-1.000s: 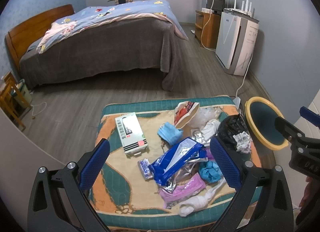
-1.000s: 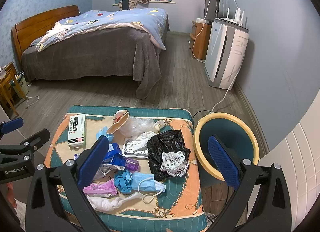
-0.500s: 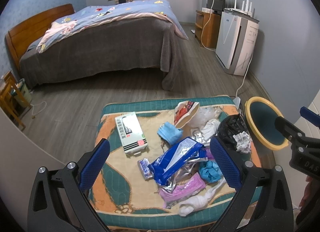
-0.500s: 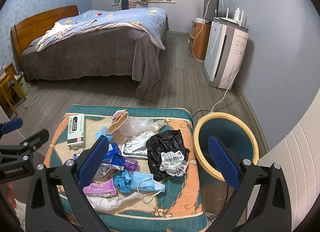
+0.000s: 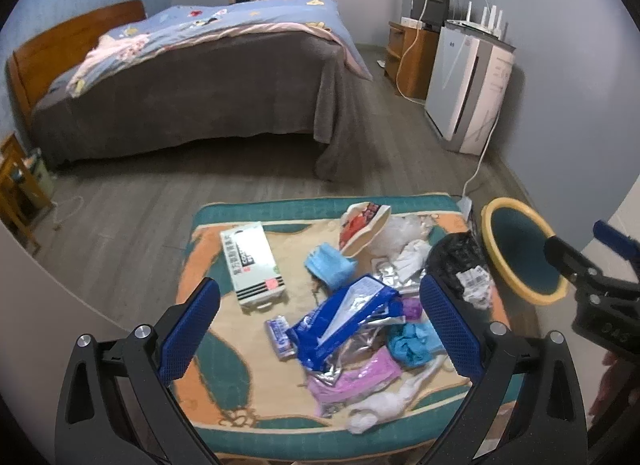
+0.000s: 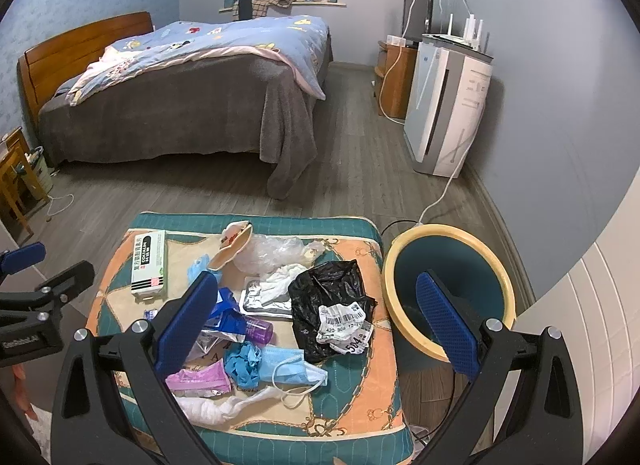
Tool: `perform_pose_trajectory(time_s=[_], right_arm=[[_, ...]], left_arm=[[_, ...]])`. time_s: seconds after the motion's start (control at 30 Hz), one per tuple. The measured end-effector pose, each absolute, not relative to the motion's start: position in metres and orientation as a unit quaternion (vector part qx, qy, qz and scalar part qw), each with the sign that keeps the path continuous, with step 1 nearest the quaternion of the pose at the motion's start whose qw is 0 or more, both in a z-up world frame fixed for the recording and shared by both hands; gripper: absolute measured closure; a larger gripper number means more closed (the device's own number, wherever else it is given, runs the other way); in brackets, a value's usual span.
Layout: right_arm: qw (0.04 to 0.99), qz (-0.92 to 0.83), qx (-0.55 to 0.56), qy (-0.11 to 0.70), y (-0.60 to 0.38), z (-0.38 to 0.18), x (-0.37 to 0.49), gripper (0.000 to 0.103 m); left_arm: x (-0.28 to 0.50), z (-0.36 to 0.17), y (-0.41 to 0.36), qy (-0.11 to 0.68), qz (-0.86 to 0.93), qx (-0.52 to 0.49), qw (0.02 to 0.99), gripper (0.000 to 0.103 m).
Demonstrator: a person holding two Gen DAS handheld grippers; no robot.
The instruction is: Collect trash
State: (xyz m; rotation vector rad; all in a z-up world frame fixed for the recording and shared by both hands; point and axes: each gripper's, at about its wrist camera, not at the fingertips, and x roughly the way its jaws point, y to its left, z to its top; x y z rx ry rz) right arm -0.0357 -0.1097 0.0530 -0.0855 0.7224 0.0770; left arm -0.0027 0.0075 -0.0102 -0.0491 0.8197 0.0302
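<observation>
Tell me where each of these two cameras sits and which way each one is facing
Left wrist: on the left gripper, above the stool's near left, facing the trash pile and the bed; own open fingers show, right gripper at right edge.
Right wrist: on the right gripper, further right, facing the black bag and bin; left gripper at left edge.
Shared: stool, trash, bin, bed.

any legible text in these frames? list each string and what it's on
"COLTALIN" on the white box; its other lines are too small to read.
"504" and partly "420-806", under a barcode, on the crumpled label atop the black bag.
"GenRobot.AI", faint, on the left gripper body.
Print on the blue wrapper and the small packet: blurred, unreadable.
</observation>
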Motion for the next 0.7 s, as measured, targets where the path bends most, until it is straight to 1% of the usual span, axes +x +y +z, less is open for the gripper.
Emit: perform_pose_trajectory(time_s=[0.2,0.3,0.37,0.43,0.57,0.7], right_arm=[[0.93,0.041,-0.006,0.366,-0.118,0.055,-0.021,0.005],[0.935,0.041,0.012,0.352,-0.119,0.064,-0.015,0.005],[0.934,0.051,-0.009,0.355,-0.111,0.067,-0.006,0.005],[0.935,0.057,-0.018,0.35,-0.104,0.068,0.008,0.005],[0.928,0.06,0.003,0.368,-0.098,0.054,0.047,0.005],[0.913,0.067,0.025,0.402,-0.09,0.013,0.08,0.005]], left_arm=[[0.008,-0.003,0.026,0.407,0.037,-0.046,0.911,0.004],[0.014,0.01,0.036,0.375,0.044,-0.044,0.925,0.004],[0.022,0.02,0.045,0.344,0.048,-0.049,0.937,0.004],[0.035,0.024,0.052,0.334,0.037,-0.047,0.941,0.004],[0.067,0.011,0.072,0.34,0.07,-0.029,0.937,0.004],[0.092,-0.025,0.106,0.365,0.076,-0.045,0.927,0.004]])
